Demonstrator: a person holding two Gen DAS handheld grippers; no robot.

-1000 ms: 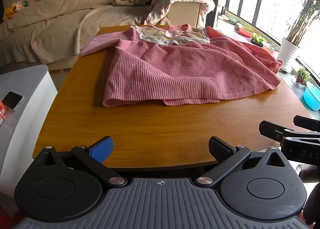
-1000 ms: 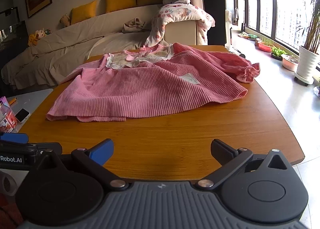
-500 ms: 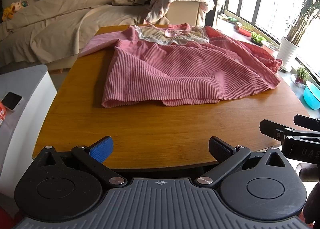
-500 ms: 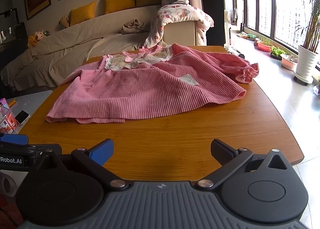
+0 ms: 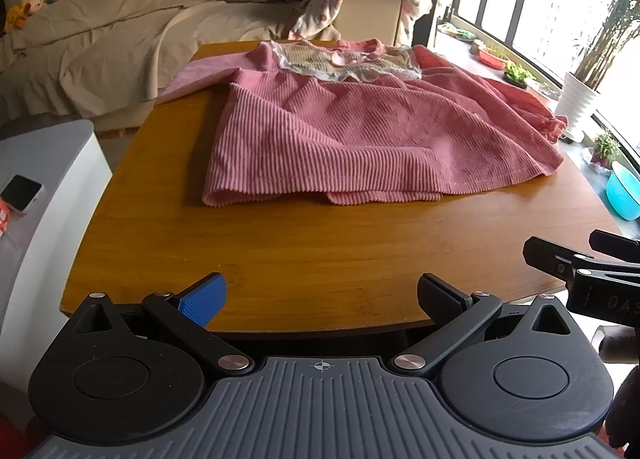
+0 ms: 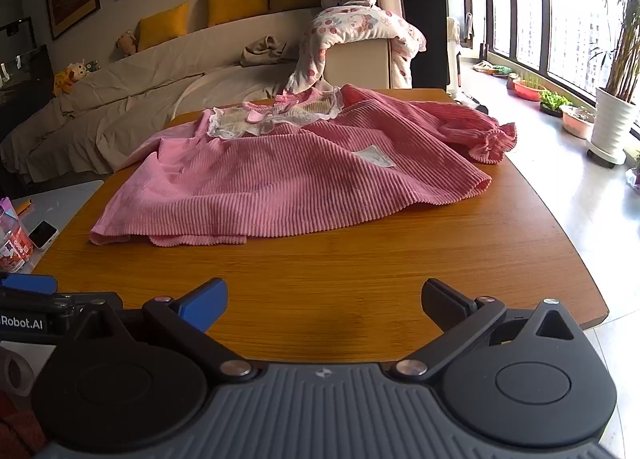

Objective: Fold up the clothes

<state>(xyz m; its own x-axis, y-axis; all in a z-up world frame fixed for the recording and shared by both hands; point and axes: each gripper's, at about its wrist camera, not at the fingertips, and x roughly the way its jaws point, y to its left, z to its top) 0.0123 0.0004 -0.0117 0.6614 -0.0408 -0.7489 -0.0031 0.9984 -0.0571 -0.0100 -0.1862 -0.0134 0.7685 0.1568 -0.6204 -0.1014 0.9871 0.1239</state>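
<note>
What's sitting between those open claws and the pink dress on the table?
Nothing: both wrist views show only bare wooden table between the left gripper, the right gripper and the pink dress.

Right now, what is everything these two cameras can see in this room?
Dress: one, pink ribbed, cream lace collar, spread on table.
Table: one, wooden.
Sofa: one, beige, behind table.
Cushions: three, yellow, on sofa back.
Floral blanket: one, over sofa arm.
Basin: one, turquoise, floor right.
Phone: one, on white stand, left.
Left gripper: open, empty, at table's near edge.
Right gripper: open, empty, at table's near edge.
</note>
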